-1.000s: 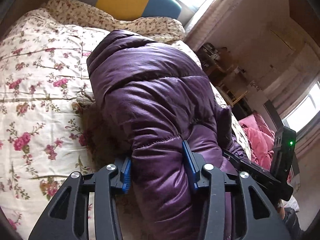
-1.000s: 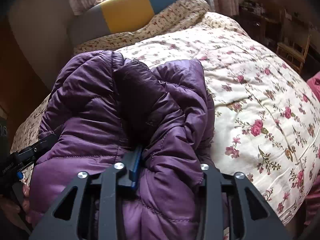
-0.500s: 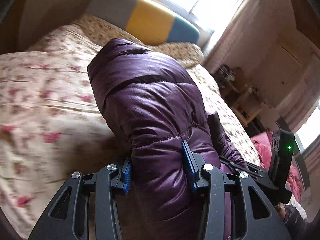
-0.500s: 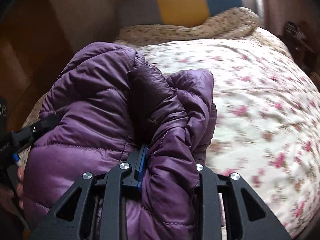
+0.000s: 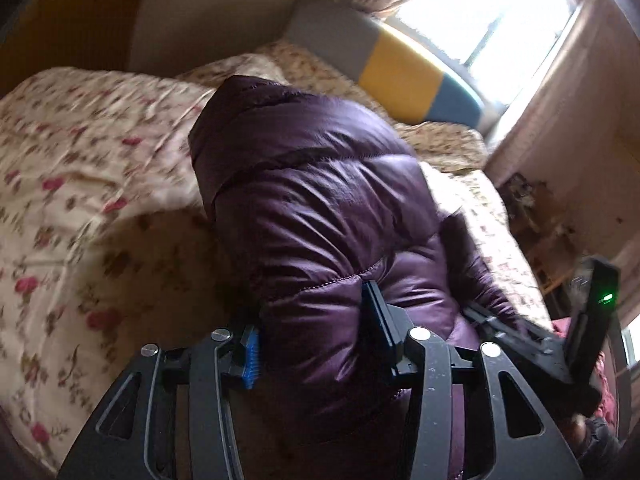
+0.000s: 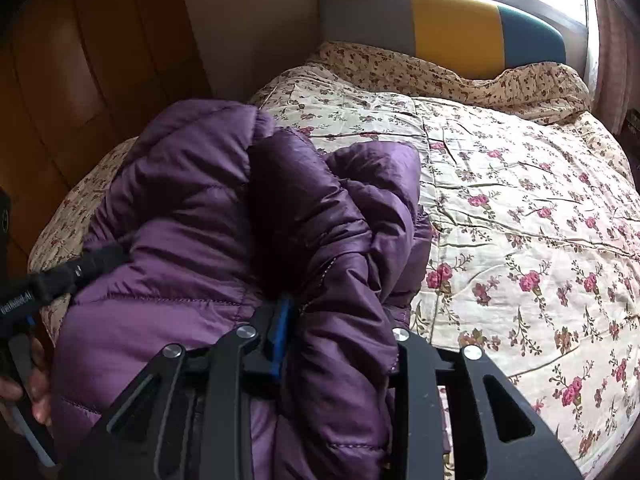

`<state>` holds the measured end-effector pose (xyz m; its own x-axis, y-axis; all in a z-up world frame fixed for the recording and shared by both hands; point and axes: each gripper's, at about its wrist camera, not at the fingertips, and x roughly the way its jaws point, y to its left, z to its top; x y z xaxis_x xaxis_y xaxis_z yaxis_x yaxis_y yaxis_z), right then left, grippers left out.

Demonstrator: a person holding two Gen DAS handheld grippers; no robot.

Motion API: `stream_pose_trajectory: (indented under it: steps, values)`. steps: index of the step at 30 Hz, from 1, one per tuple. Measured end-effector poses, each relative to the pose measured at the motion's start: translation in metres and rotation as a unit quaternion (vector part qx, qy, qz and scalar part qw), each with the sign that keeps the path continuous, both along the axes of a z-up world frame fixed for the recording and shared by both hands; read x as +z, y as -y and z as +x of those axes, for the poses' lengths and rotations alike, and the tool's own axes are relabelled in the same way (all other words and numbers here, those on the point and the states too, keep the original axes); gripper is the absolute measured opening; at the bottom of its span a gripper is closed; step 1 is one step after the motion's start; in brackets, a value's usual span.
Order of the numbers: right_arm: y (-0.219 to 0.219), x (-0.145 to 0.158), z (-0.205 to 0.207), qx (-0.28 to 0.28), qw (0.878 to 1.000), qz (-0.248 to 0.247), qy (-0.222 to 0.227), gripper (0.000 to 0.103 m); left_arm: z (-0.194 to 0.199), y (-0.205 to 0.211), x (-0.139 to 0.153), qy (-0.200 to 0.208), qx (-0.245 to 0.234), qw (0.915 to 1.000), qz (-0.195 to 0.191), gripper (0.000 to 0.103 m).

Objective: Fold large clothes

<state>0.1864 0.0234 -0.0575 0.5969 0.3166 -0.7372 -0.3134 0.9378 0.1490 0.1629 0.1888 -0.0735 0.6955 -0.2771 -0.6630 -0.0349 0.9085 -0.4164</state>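
The bulky, quilted purple puffer jacket (image 5: 320, 216) is bunched up at the near edge of the bed with the cream floral quilt (image 6: 520, 200). The left tongs (image 5: 312, 336) clench a thick padded fold of it. The right tongs (image 6: 340, 332) grip another bundled fold. A grey, yellow and teal headboard (image 6: 452, 24) stands behind.

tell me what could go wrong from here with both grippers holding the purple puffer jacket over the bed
1. The purple puffer jacket is slick and bulky; the left gripper and right gripper each pinch only a thick wad, so fabric may slip out.
2. The loose fold by the right gripper is bunched, so the fold may land crooked on the floral bedspread.
3. The two grippers sit close together and could bump.
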Motion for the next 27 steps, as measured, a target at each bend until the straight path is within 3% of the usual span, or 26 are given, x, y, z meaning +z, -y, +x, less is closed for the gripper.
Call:
stream_pose_trajectory:
  steps: [4, 14, 18, 21, 24, 26, 27]
  values:
    - [-0.003, -0.011, 0.003, -0.001, 1.0, -0.003, 0.009, 0.032, -0.005, -0.006, -0.013, -0.019, 0.033, 0.9993, 0.003, 0.056]
    - [0.011, -0.037, 0.007, 0.002, 1.0, 0.029, 0.009, 0.034, -0.005, 0.01, -0.027, -0.022, 0.055, 0.9976, 0.035, 0.056]
    - [0.015, -0.034, 0.011, 0.003, 0.999, 0.033, 0.011, 0.035, -0.007, 0.015, -0.027, -0.022, 0.065, 0.9967, 0.044, 0.056]
    - [0.02, -0.026, 0.01, -0.002, 0.999, 0.036, 0.009, 0.042, -0.01, 0.015, -0.02, -0.024, 0.073, 0.9961, 0.043, 0.057]
    - [0.023, -0.015, 0.005, -0.005, 0.999, 0.038, 0.011, 0.051, -0.02, 0.015, -0.007, -0.019, 0.092, 0.9938, 0.06, 0.065]
    - [0.027, -0.005, -0.001, -0.006, 0.999, 0.035, 0.02, 0.063, -0.027, 0.015, -0.002, -0.015, 0.096, 0.9933, 0.064, 0.065]
    - [0.027, -0.002, -0.005, -0.006, 0.999, 0.032, 0.026, 0.064, -0.033, 0.015, 0.003, -0.012, 0.1, 0.9924, 0.07, 0.065]
